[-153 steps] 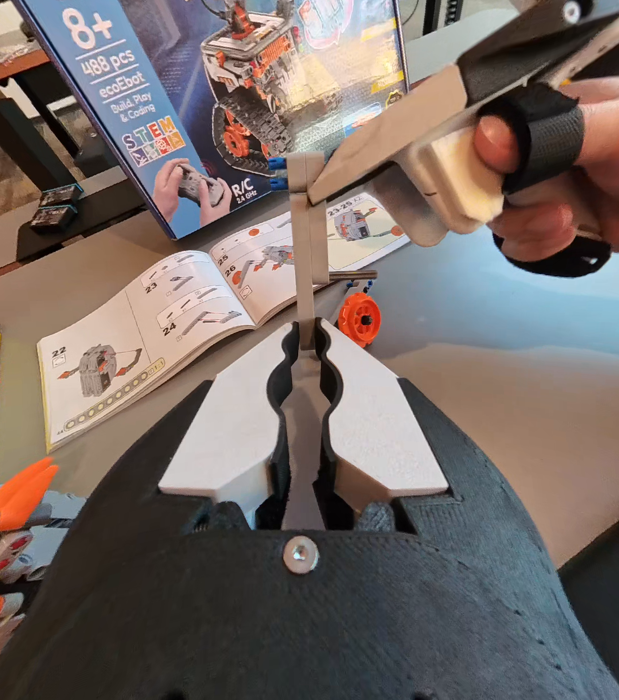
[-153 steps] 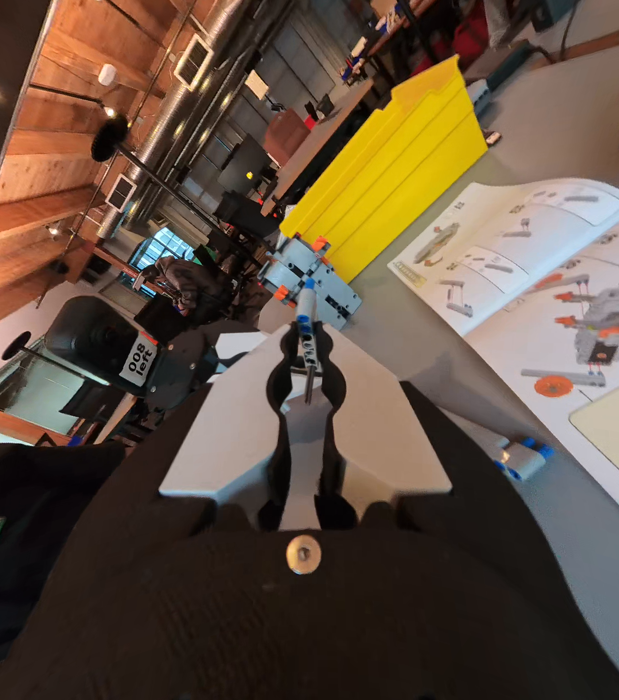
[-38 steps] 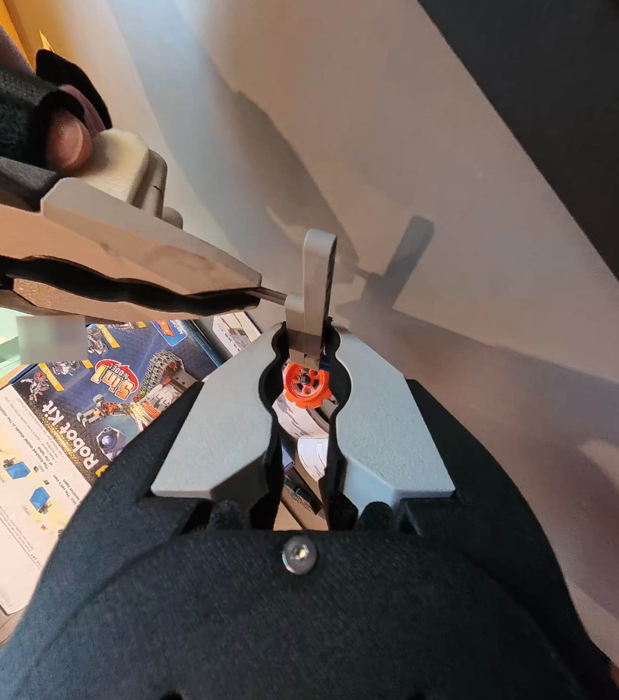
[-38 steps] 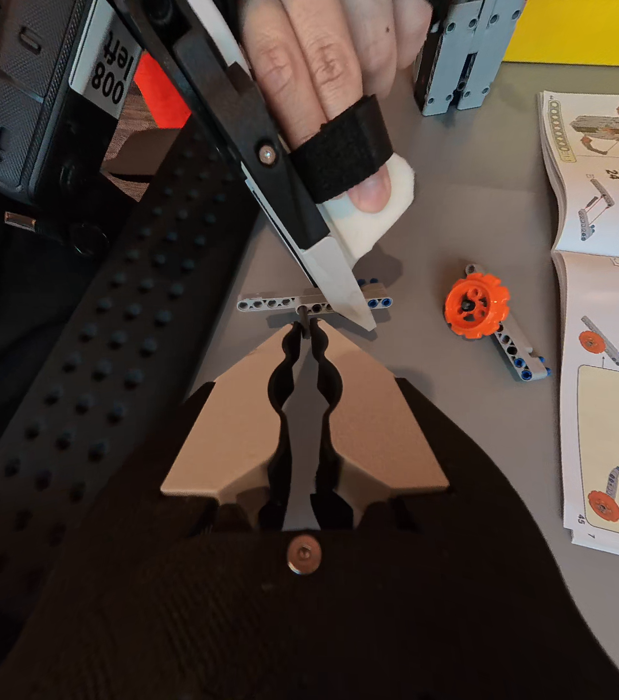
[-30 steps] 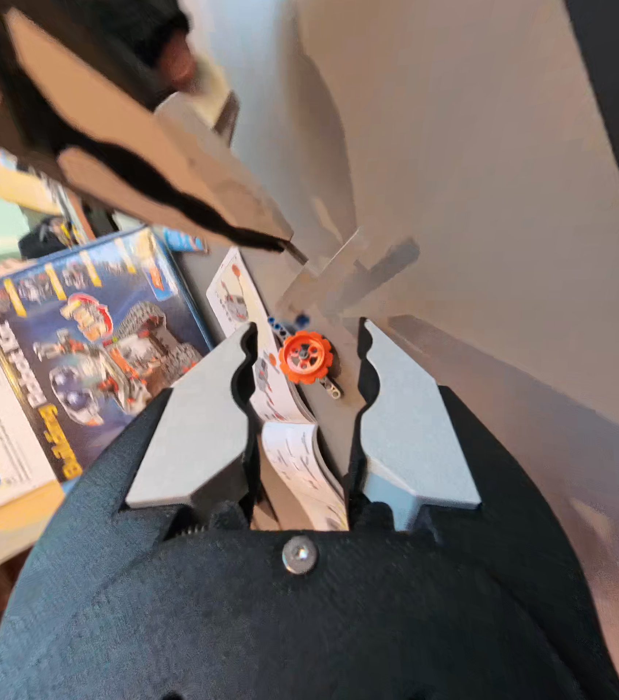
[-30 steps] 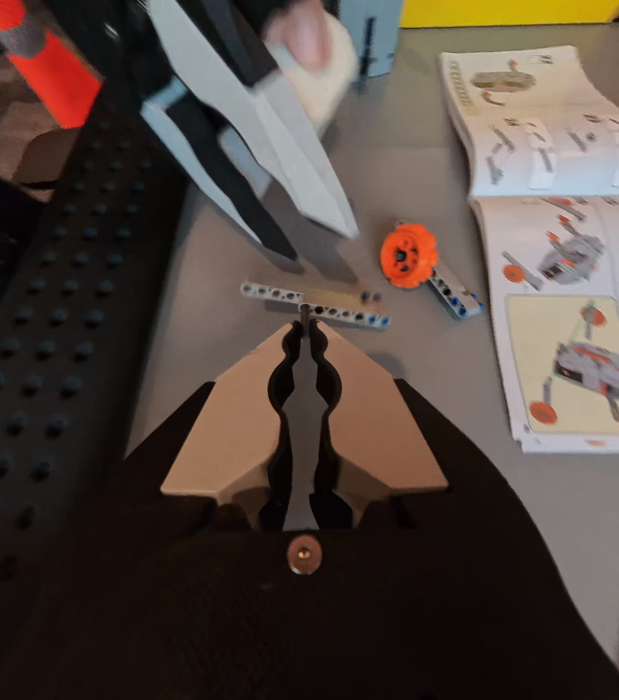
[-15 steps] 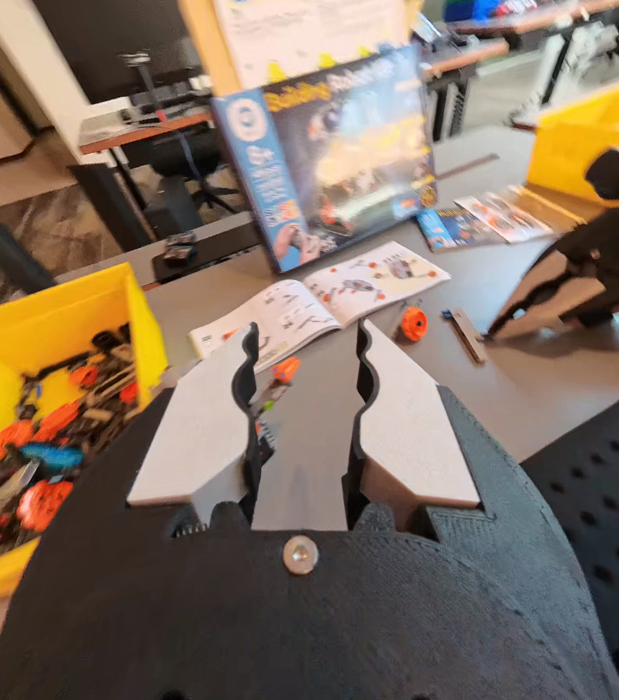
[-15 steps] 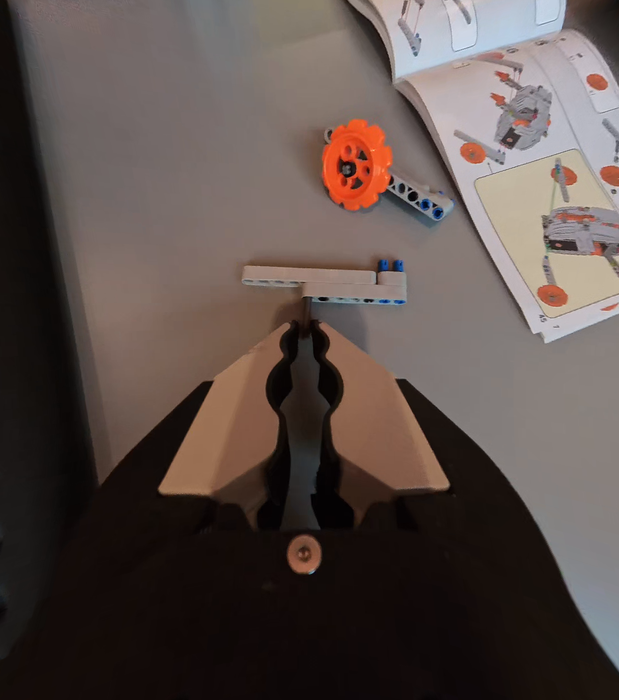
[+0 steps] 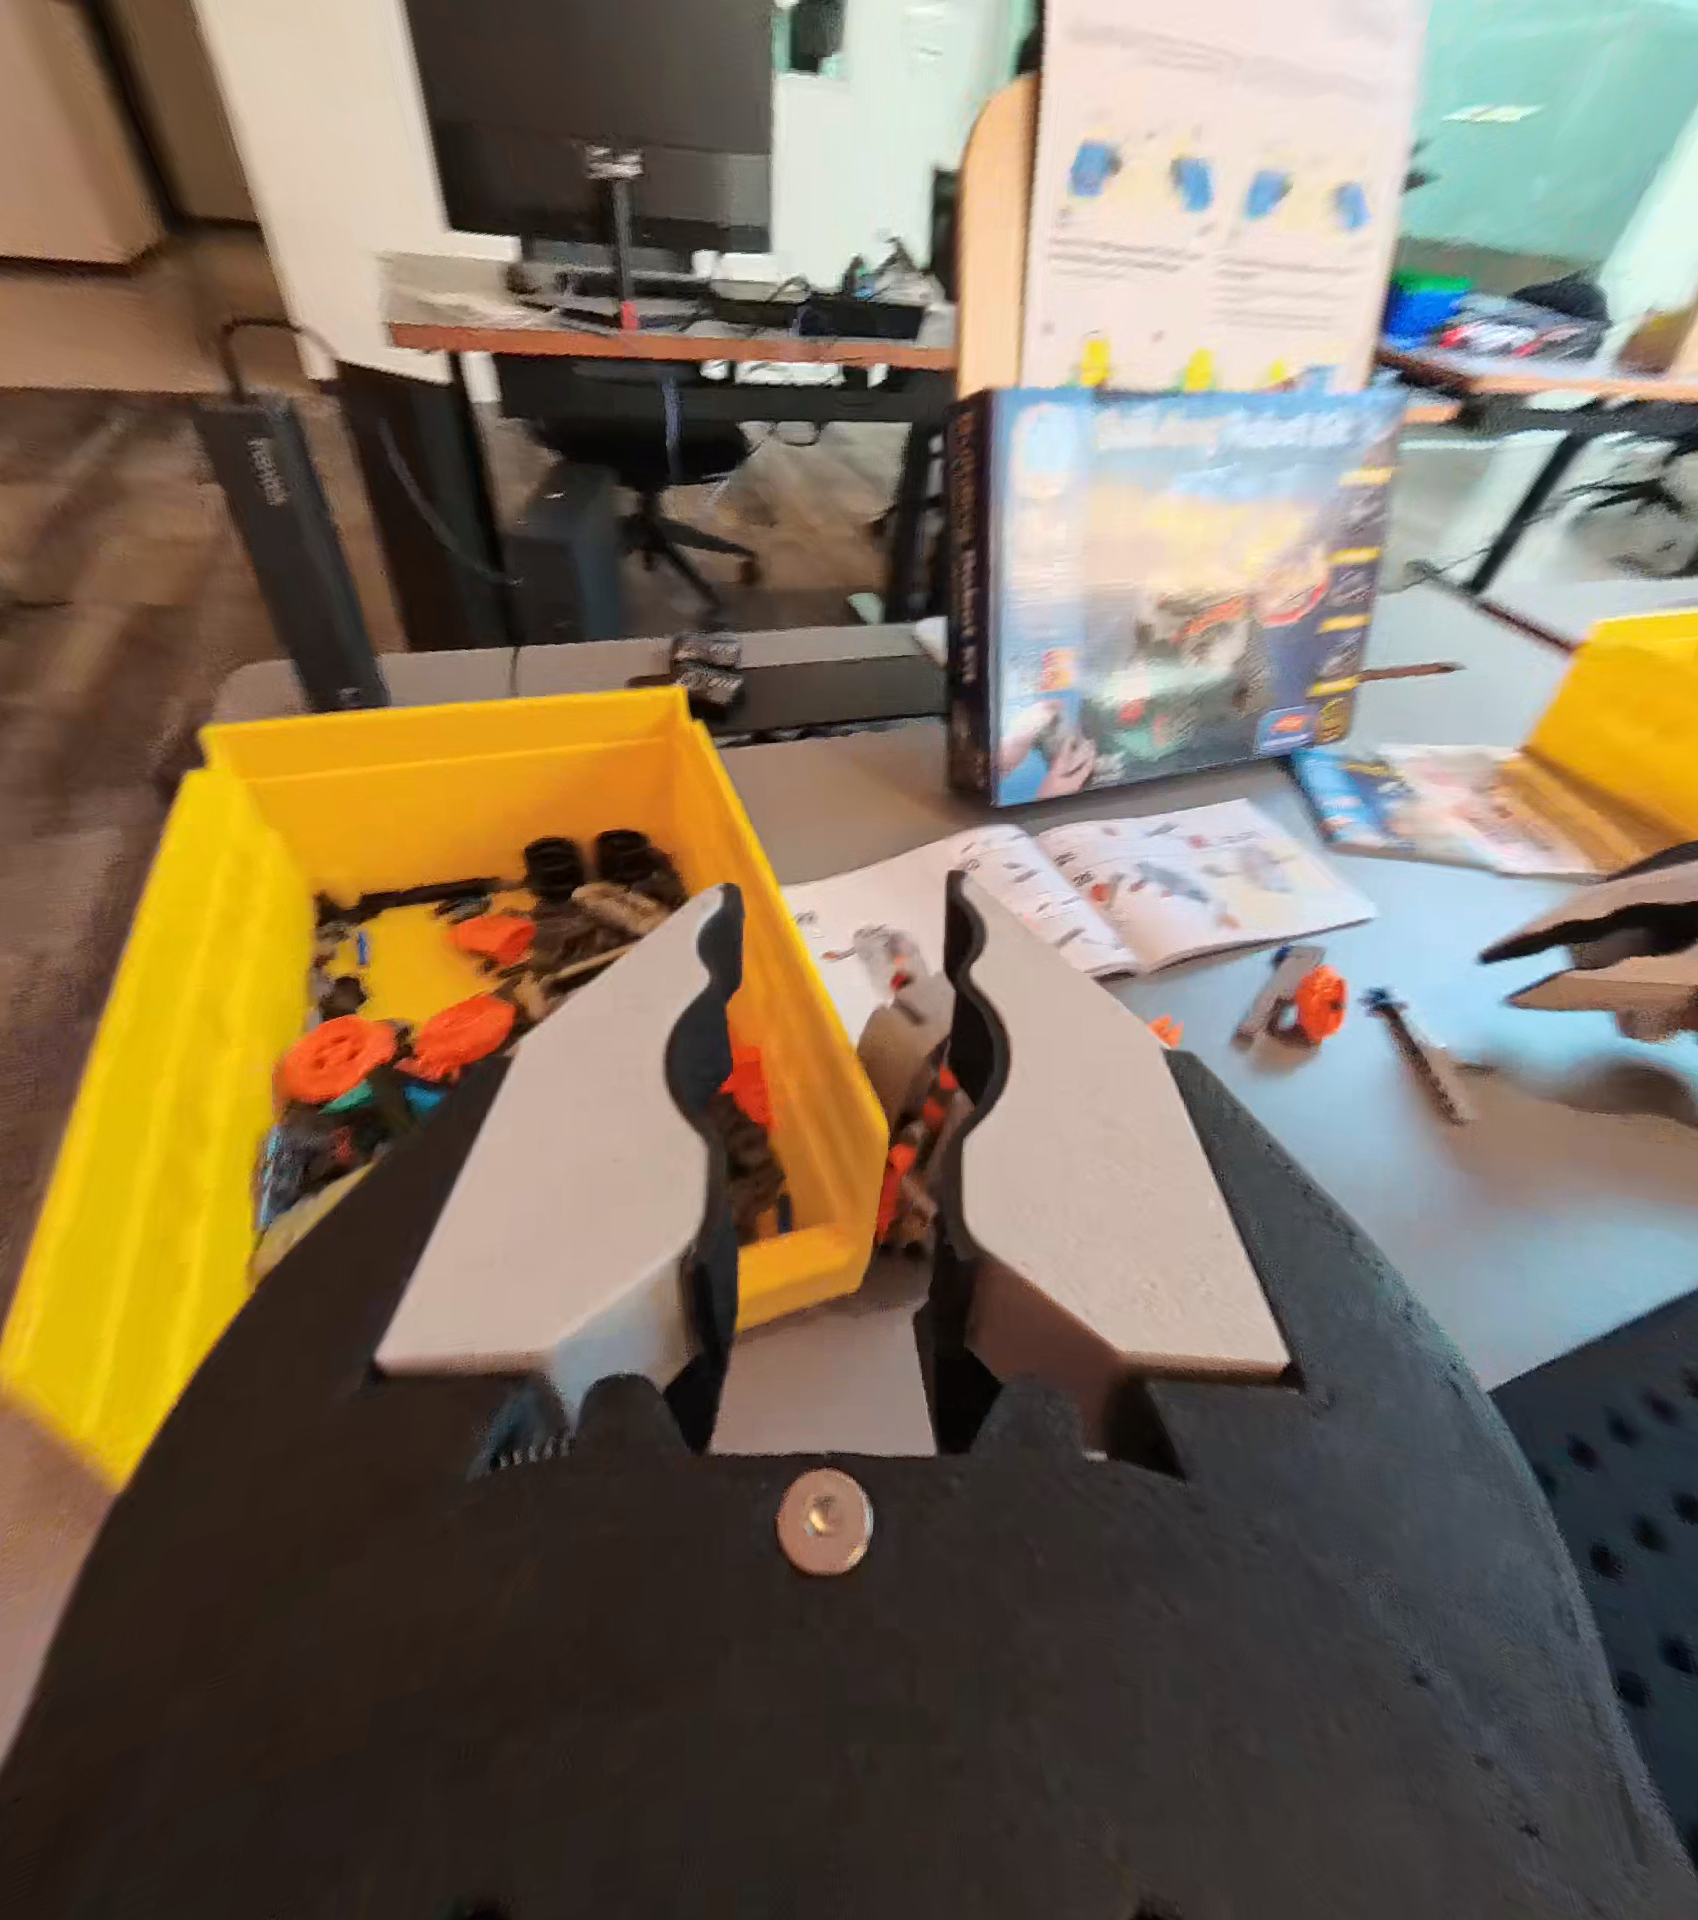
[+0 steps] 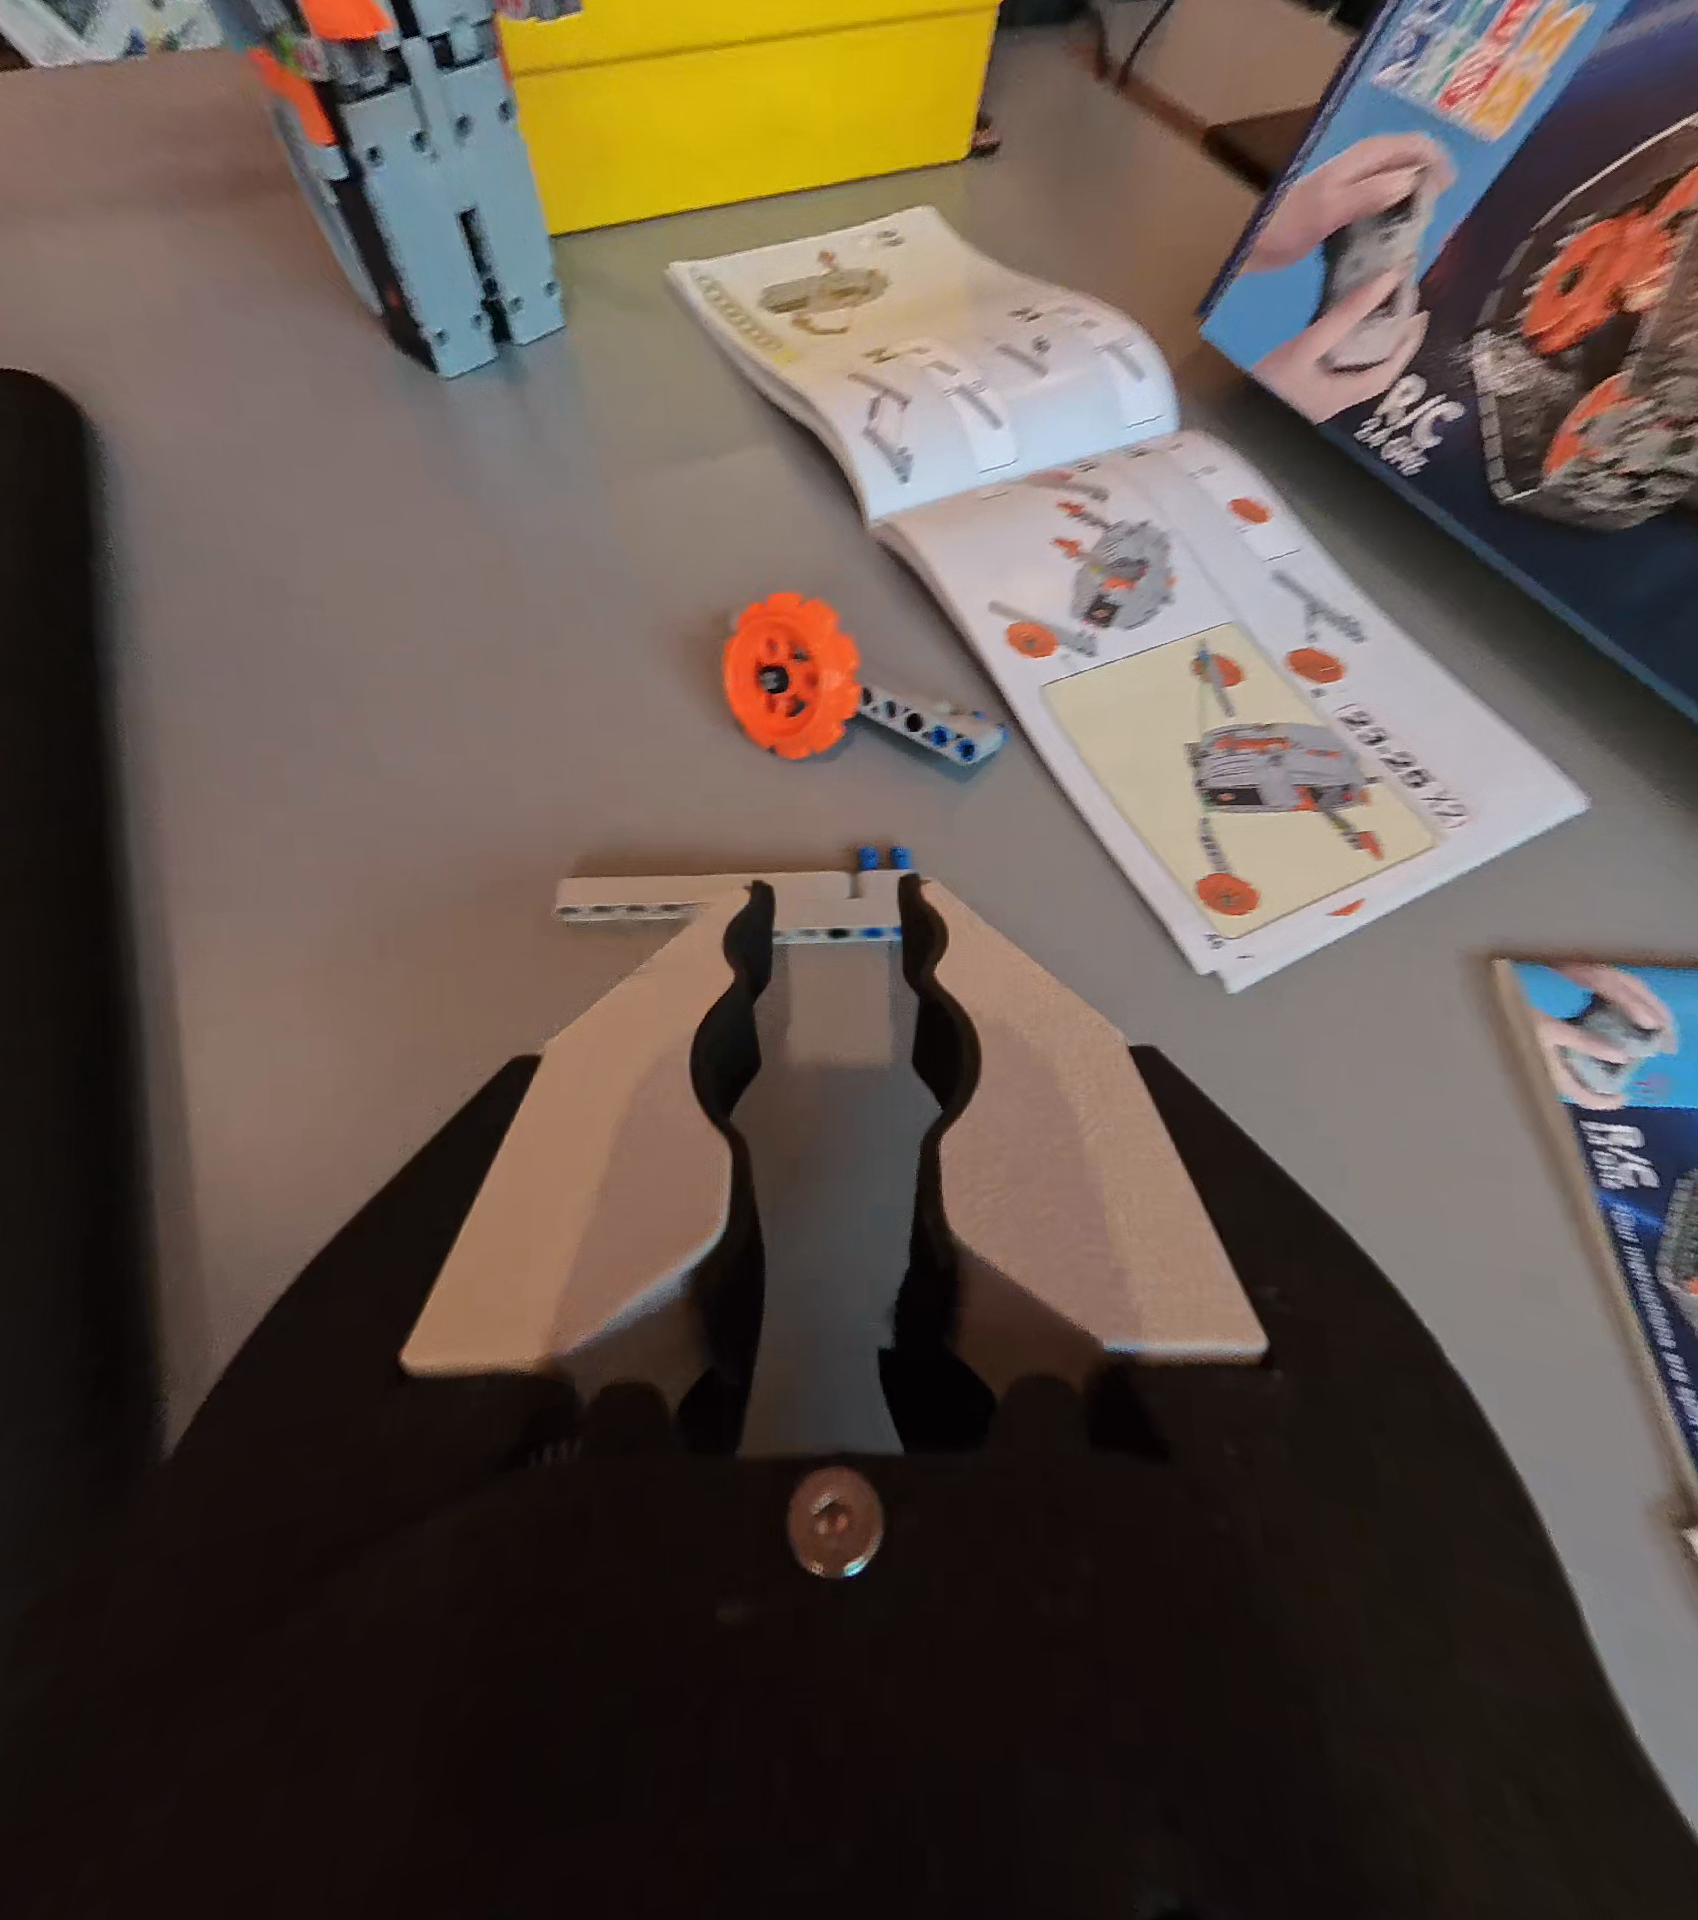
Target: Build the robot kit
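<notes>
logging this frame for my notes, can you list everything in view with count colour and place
grey beam assembly with blue pins: one, on the table just ahead of the right tongs
orange toothed wheel on a short grey beam: one, beyond that assembly
open instruction booklet: one, white, right of the wheel
blue kit box: one, upright behind the booklet
yellow plastic bin of loose parts: one, table's left end
second yellow bin: one, far right
grey block model with orange bits: one, standing beside the parts bin
grey table: one, under everything
left tongs: open, empty, above the parts bin's near corner
right tongs: open, empty
</notes>
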Motion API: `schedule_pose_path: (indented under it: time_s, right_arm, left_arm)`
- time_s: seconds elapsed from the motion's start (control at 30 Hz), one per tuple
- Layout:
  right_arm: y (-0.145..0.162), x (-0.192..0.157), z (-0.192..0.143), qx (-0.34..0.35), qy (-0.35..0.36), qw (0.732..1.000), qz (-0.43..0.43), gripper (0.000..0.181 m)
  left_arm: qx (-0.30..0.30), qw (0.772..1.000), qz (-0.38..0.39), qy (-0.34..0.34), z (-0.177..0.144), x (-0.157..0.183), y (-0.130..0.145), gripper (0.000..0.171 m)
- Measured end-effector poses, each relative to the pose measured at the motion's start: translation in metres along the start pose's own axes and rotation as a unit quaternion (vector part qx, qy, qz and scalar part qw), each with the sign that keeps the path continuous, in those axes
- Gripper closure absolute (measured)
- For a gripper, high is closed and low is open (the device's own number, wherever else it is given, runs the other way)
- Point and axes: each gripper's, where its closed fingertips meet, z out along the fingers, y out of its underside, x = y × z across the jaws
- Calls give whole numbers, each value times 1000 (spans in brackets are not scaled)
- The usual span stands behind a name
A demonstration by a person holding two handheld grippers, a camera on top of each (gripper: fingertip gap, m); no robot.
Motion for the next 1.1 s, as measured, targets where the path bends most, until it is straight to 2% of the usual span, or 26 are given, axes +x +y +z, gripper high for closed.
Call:
schedule_pose_path:
  time_s: [0.07,0.23,0.4,0.57,0.6,0.7,0.77,0.9,1.0,1.1]
  right_arm:
    - [-2,12,-3,14,28,1000,-5,158]
    - [-6,39,-15,46,85,995,6,161]
    - [-5,66,-27,70,129,989,34,163]
    - [0,91,-39,83,175,980,52,166]
    - [1,95,-41,84,182,978,57,167]
    - [4,103,-46,88,205,973,60,169]
    - [4,107,-49,88,214,971,59,170]
    - [0,111,-49,93,218,970,53,170]
    - [-2,113,-51,90,225,969,44,171]
    - [-3,110,-49,90,217,971,36,170]
  left_arm:
    - [-9,1000,-2,-7,9,-18,-10,135]
    - [-102,991,48,-70,31,-68,-31,127]
    - [-250,961,81,-87,57,-93,-24,135]
    - [-357,919,96,-133,95,-138,8,148]
    - [-368,916,92,-133,105,-145,17,150]
    - [-388,910,82,-124,133,-163,45,171]
    - [-424,890,68,-156,144,-185,55,165]
    - [-440,889,39,-116,175,-185,74,165]
    - [-492,857,24,-148,177,-206,94,153]
    - [-477,867,-49,-136,193,-203,93,151]
